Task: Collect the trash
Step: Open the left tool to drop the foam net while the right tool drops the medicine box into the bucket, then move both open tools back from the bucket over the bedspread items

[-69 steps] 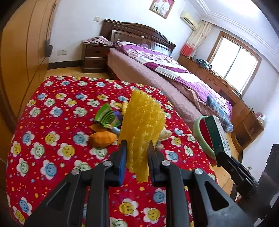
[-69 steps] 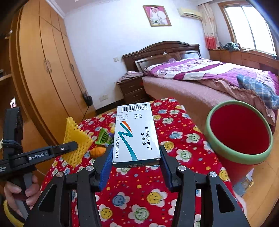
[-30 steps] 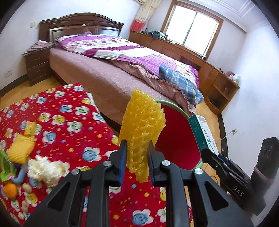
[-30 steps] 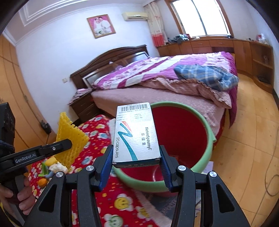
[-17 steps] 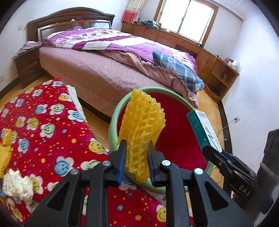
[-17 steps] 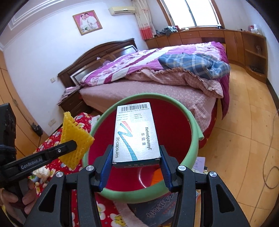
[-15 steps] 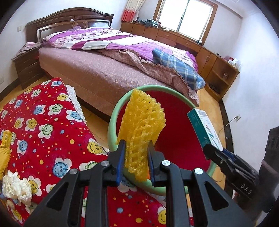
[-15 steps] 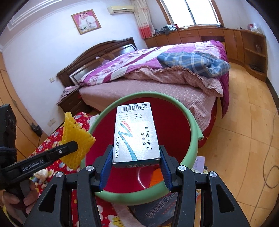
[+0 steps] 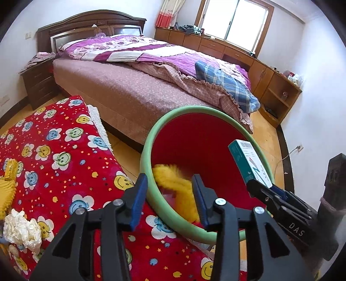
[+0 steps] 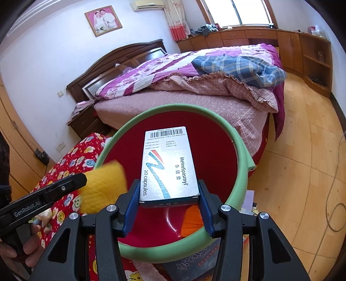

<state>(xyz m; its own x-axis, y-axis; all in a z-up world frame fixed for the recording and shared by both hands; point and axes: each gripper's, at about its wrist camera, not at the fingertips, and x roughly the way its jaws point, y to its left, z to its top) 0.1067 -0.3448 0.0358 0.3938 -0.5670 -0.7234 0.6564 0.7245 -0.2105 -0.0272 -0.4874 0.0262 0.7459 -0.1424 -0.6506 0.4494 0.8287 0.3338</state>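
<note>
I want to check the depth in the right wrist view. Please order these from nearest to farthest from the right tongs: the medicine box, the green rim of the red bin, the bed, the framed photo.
1. medicine box, gripped between the right tongs.
2. green rim of the red bin, just beyond and below.
3. bed, behind the bin.
4. framed photo, on the far wall, upper left.

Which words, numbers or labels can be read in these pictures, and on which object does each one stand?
"MeteoSpasmyl": medicine box, beside Chinese characters.
"20 capsules": same box, lower left face.
Barcode and small printed lines at the box's top: digits too small to read surely.
"GenRobot.AI": side of the left gripper, right wrist view.
"DAS": side of the right gripper, left wrist view.
Large characters on a book cover below the red bucket: partly hidden, unreadable.
</note>
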